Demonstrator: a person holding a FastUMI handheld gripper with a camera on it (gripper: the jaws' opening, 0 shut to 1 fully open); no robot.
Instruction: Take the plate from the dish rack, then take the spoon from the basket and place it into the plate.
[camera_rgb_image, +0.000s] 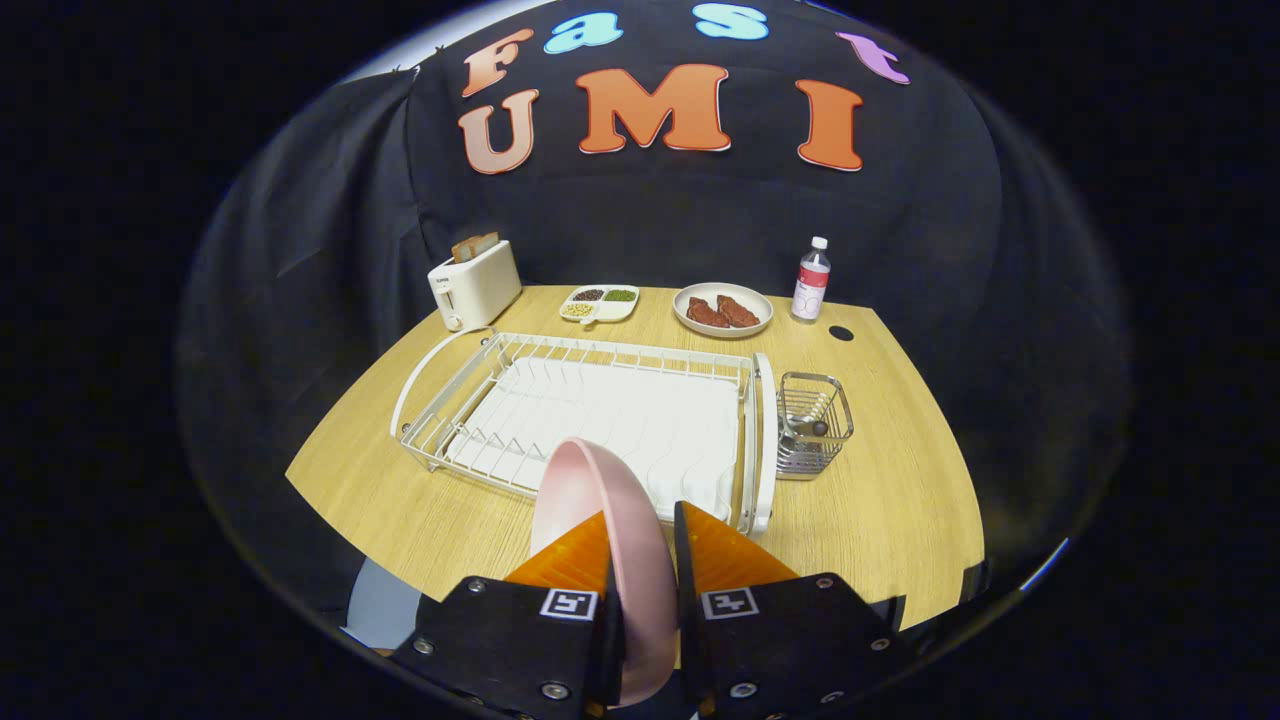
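A pink plate (590, 490) stands on edge between my fingers, and my gripper (645, 535) is shut on its rim. I hold it above the near edge of the white wire dish rack (590, 410), whose slots are bare. To the right of the rack stands a small metal wire basket (812, 425) with the spoon (808, 428) lying inside it, only its dark end showing. The basket is ahead of my fingers and off to the right.
At the back of the wooden table (900, 500) are a white toaster (475, 285) with bread, a divided dish (600, 303) of beans, a plate of meat (723, 310) and a bottle (812, 280). A dark hole (841, 333) sits near the bottle.
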